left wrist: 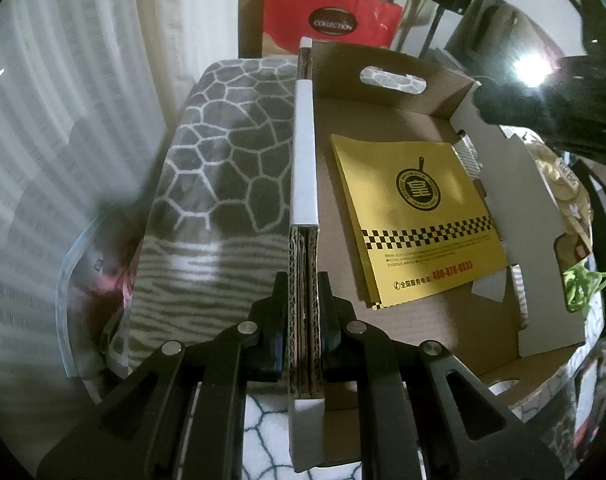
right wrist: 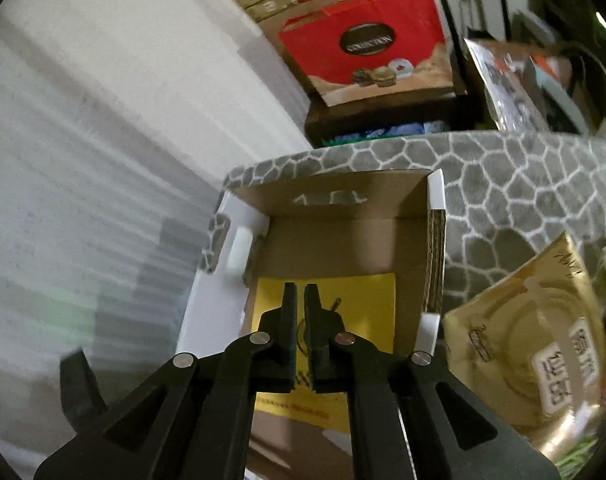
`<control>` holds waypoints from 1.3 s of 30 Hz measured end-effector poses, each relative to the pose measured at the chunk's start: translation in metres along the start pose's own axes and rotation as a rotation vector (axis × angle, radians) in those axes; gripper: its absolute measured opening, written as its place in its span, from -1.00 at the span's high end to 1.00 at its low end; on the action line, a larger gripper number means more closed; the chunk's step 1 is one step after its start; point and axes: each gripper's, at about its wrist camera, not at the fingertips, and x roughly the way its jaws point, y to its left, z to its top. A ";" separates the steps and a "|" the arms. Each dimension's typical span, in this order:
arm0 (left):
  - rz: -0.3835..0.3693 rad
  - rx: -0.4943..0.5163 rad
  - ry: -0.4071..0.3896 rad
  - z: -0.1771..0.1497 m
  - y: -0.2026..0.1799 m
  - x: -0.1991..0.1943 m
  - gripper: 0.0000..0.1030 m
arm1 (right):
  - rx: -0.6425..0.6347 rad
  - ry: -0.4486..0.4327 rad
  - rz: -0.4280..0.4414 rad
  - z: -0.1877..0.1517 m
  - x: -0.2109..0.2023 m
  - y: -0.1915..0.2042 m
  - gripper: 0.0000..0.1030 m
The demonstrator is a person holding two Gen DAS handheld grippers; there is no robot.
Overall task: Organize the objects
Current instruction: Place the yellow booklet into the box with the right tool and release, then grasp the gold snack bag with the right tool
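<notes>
An open cardboard box lies on a grey patterned blanket. My left gripper is shut on the box's left side wall, a double corrugated edge with white facing. A gold packet with a black checker strip lies flat inside the box. In the right wrist view the same box is seen from its open end, with the gold packet on its floor. My right gripper hovers above the packet, its jaws nearly together and holding nothing.
A grey honeycomb-patterned blanket covers the surface. A red gift box stands behind. A shiny gold bag lies to the right of the box. White curtains hang at the left.
</notes>
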 end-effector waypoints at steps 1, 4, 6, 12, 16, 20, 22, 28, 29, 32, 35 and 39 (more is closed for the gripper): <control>0.001 0.000 -0.001 0.000 0.000 0.000 0.79 | -0.027 0.000 -0.016 -0.003 -0.005 0.003 0.68; 0.000 -0.007 0.000 0.000 0.001 0.000 0.79 | -0.086 -0.017 -0.060 -0.011 -0.018 0.008 0.26; -0.001 -0.023 0.000 0.000 0.001 0.001 0.79 | -0.103 -0.021 -0.079 -0.017 -0.029 0.007 0.20; 0.009 -0.022 0.002 0.001 0.000 0.002 0.79 | -0.115 -0.035 -0.098 -0.034 -0.063 -0.006 0.13; 0.012 -0.029 0.002 0.002 0.001 0.002 0.78 | -0.117 -0.055 -0.136 -0.041 -0.089 -0.020 -0.01; 0.021 -0.039 0.004 0.002 -0.001 0.002 0.78 | -0.123 -0.072 -0.190 -0.048 -0.112 -0.035 -0.29; 0.025 -0.038 0.004 0.001 -0.001 0.002 0.78 | -0.111 -0.079 -0.209 -0.051 -0.123 -0.045 -0.40; 0.031 -0.035 0.008 0.001 -0.001 0.002 0.78 | -0.101 -0.112 -0.299 -0.055 -0.141 -0.068 -0.58; 0.033 -0.034 0.008 0.001 -0.001 0.002 0.78 | -0.101 -0.115 -0.312 -0.056 -0.141 -0.071 -0.58; 0.038 -0.034 0.009 0.000 -0.002 0.002 0.78 | -0.094 -0.116 -0.332 -0.056 -0.139 -0.085 -0.58; 0.044 -0.034 0.011 0.000 -0.004 0.002 0.78 | -0.097 -0.091 -0.348 -0.053 -0.128 -0.095 -0.58; 0.052 -0.033 0.012 0.000 -0.004 0.002 0.77 | -0.115 -0.035 -0.376 -0.050 -0.104 -0.104 -0.51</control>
